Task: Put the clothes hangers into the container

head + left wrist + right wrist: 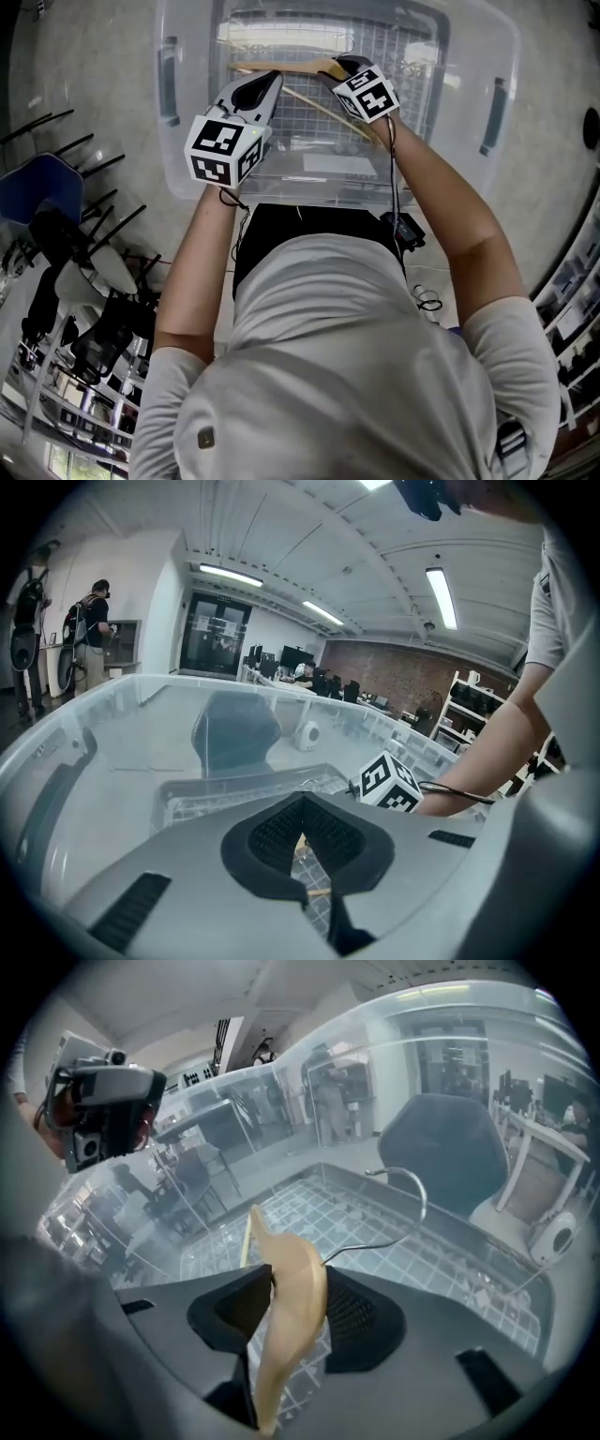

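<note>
1. Wooden clothes hanger (292, 1307) stands between the jaws of the right gripper (298, 1286), inside the clear plastic container (178, 141) and above the wire grid (394, 1241) on its floor. Its metal hook (417, 1199) points away from the gripper.
2. Right jaws are parted and loose around the wood, not clamping it.
3. Left gripper (302, 808) has its jaws closed together with nothing between them. It hovers over the container, beside the right gripper.
</note>
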Tool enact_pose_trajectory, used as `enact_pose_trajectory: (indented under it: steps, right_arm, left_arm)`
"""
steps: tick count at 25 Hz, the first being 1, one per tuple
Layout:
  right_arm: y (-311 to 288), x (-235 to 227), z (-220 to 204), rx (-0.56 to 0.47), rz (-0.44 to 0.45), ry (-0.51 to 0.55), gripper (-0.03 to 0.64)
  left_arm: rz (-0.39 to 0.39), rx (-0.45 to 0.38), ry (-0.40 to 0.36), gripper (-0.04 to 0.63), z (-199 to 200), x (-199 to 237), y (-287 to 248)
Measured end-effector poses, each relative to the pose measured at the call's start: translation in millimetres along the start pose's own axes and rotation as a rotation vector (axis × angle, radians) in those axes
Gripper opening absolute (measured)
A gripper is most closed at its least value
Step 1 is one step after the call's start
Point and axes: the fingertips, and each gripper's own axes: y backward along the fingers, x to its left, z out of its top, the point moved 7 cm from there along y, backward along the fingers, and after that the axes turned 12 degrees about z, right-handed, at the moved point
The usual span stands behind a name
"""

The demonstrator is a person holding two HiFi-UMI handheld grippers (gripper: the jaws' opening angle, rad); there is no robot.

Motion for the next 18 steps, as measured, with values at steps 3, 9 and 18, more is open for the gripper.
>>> enact_pose_trajectory:
  steps: [3,9,18]
  right_arm:
    - [-11.6,-9.7,-4.6,0.046,-0.031,0.016,0.214]
    - [-22.7,-25.1,-3.2,0.131,-0.118,0.056,0.233]
    - [-37.5,-35.7,-19.7,0.271,-0.182,0.035,0.248]
  left_arm:
    - [0.007,0.002,0.007,0.017,0.0,1.9,-2.4]
    - [0.017,0.026,0.023,0.017,-4.5,3.4,-5.2]
    - [0.023,0.036,0.050,0.017,-10.3,3.9,-5.2]
